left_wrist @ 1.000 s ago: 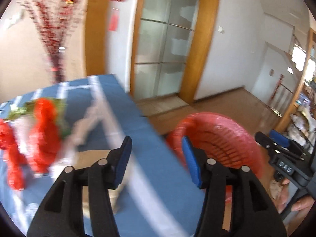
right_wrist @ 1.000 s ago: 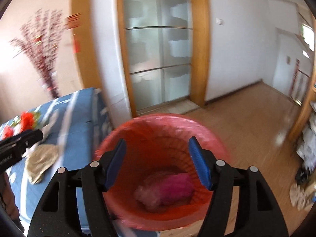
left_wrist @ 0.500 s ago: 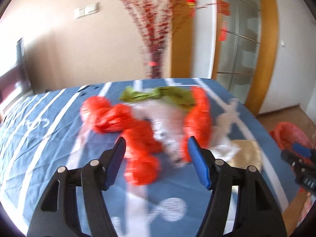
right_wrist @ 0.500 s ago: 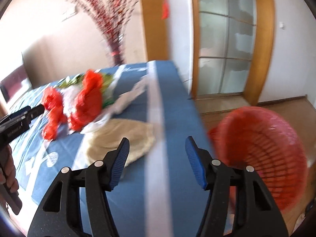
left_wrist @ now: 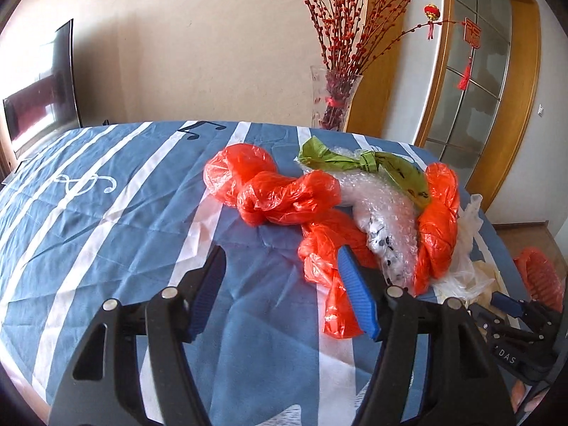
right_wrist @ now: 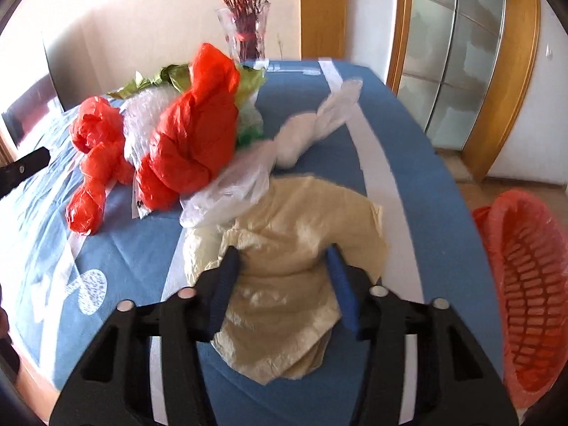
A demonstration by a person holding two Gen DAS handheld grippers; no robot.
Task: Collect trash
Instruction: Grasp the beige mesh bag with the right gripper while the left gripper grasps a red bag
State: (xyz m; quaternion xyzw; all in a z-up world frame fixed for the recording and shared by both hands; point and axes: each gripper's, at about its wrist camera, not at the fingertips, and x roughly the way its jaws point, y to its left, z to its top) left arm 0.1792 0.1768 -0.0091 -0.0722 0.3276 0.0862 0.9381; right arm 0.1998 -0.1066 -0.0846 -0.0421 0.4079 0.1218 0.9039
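Trash lies on a blue striped tablecloth: crumpled orange plastic bags, bubble wrap, a green bag, a clear plastic bag and a flat cream bag. My left gripper is open and empty, low over the cloth, its right finger beside an orange bag. My right gripper is open, with a finger on either side of the cream bag. A red basket stands off the table's right edge.
A glass vase with red branches stands at the table's far edge. A dark TV screen is on the left wall. Glass doors with wooden frames are at the right, over a wooden floor.
Both grippers swung left from the red basket to the table. The left now faces the orange bags; the right has come down over the cream bag.
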